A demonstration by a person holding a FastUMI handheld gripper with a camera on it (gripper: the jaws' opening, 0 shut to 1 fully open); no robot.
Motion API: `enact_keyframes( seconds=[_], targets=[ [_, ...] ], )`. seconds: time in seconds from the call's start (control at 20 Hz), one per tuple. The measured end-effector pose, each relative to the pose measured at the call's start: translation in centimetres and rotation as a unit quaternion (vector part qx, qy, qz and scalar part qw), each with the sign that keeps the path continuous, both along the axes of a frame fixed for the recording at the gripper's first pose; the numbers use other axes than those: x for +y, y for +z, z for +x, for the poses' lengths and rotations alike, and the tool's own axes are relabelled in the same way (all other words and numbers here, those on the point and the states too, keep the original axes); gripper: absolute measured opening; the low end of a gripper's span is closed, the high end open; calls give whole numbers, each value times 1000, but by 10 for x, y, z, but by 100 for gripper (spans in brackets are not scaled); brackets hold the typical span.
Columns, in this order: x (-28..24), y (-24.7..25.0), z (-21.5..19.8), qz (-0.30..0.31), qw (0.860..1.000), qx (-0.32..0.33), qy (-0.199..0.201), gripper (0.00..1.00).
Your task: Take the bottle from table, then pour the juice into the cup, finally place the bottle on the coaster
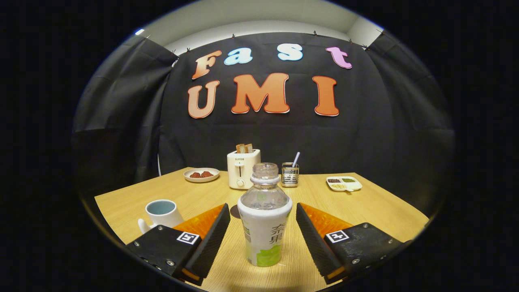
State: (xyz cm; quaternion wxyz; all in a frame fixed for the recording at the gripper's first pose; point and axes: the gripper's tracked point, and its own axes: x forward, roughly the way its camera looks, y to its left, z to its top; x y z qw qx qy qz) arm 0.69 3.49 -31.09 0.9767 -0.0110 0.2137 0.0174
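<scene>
The gripper (262,235) stands wide open with the bottle (264,219) upright on the table (365,207) between its fingers, a gap on each side, gripping nothing. The cup (161,211) sits just left of the left finger, and a dark coaster (235,211) peeks out behind the bottle. Well beyond are a toaster (242,168), a utensil holder (290,174), a plate (201,174) and a divided dish (344,183).

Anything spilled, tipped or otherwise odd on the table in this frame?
Nothing stands out. The clear plastic bottle with the white-and-green label stands upright, uncapped, between the open tongs, untouched. The white mug sits upright left of them; the wooden table looks dry.
</scene>
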Motion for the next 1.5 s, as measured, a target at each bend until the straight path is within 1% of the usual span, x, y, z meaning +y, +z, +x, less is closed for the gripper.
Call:
enact_keyframes(
  seconds=[0.15,0.25,0.3,0.35,0.4,0.5,0.6,0.8,0.9,1.05,1.2,1.35,1.5],
  targets=[
    [-3,-29,-1,23,999,33,-9,92],
    [-4,-42,-2,38,998,47,-18,87],
    [-6,-45,-2,41,998,50,-22,83],
    [-3,-47,-2,49,997,52,-20,80],
    [-1,-48,-3,52,997,54,-20,75],
    [0,-48,-2,37,998,51,-14,68],
    [0,-46,-2,26,998,53,-15,65],
    [8,-44,0,26,997,72,3,58],
    [11,-36,4,17,998,68,5,56],
    [19,-25,11,-26,998,56,24,55],
    [31,-18,15,-84,994,47,51,55],
    [31,-17,17,-148,986,44,60,55],
    [33,-17,19,-217,973,40,74,55]
  ],
)
